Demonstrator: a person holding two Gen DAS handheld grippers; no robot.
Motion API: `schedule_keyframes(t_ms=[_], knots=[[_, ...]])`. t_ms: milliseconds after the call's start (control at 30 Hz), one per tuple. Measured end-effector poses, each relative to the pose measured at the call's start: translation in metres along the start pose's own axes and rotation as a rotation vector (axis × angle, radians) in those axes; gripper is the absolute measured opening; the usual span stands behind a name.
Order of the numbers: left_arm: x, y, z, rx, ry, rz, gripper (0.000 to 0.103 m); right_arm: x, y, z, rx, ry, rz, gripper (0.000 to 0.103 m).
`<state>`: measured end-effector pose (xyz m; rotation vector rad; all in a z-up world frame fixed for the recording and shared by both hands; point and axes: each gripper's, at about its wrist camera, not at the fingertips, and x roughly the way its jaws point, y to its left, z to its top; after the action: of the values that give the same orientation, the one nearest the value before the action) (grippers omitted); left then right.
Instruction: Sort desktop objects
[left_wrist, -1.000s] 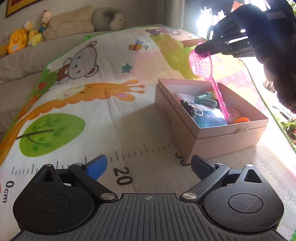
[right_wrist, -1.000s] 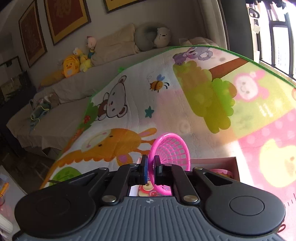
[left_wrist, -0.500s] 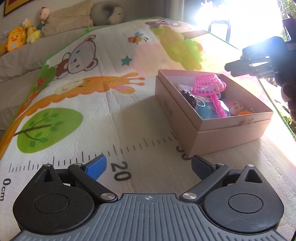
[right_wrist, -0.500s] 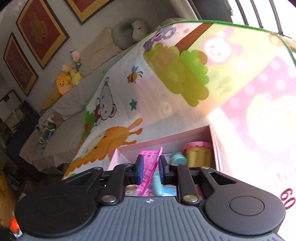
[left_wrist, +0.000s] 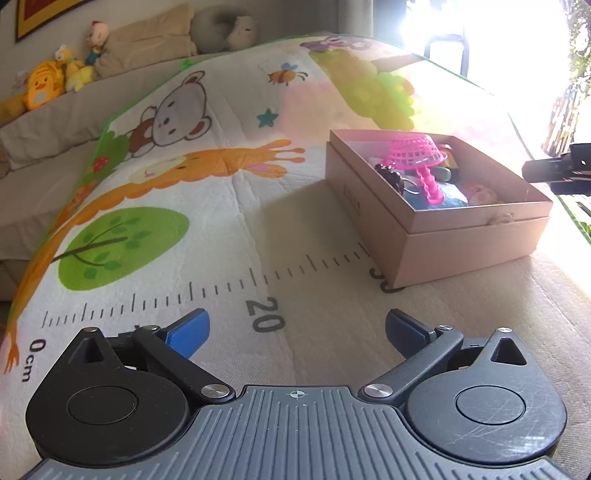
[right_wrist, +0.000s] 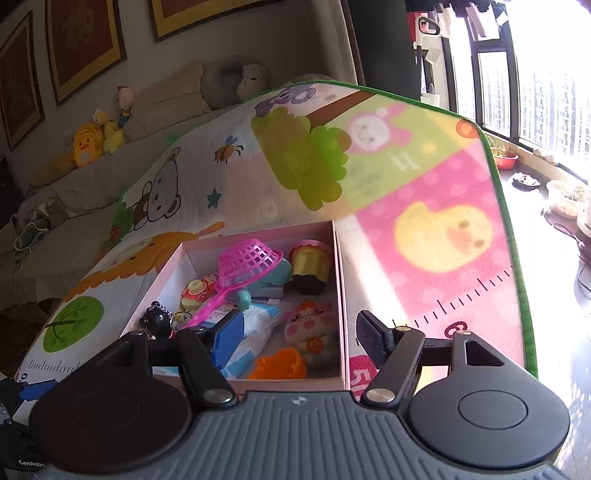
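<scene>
Right gripper (right_wrist: 299, 332) jaws have just been opening, empty; pink strainer (right_wrist: 245, 264) dropped into box (right_wrist: 341, 295); left gripper (left_wrist: 297, 332) released, idle.

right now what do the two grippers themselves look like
Both match: a ribbed grey base plate with a small crosshair mark, two round black discs, and black linkage arms with silver pivot pins. The left gripper and right gripper each have fingers with blue pads.
</scene>
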<state>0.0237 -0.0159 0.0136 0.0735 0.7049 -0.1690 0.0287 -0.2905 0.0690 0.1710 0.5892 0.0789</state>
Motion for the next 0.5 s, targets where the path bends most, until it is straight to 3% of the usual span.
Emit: schedule_keyframes(t_ms=[67, 133, 367, 500], knots=[[0.001, 0.002, -0.002, -0.009, 0.019, 0.012, 0.103, -0.013, 0.016, -0.016, -0.007, -0.012, -0.03, 0.093], [0.003, 0.003, -0.005, -0.026, 0.043, 0.012, 0.103, -0.017, 0.034, -0.033, -0.018, 0.017, -0.059, 0.1], [0.004, -0.005, -0.016, -0.035, 0.035, 0.044, 0.103, -0.004, 0.074, -0.08, -0.044, 0.166, -0.037, 0.103], [0.006, -0.004, -0.017, -0.033, 0.02, 0.035, 0.103, 0.011, 0.075, -0.086, -0.066, 0.175, -0.129, 0.103]])
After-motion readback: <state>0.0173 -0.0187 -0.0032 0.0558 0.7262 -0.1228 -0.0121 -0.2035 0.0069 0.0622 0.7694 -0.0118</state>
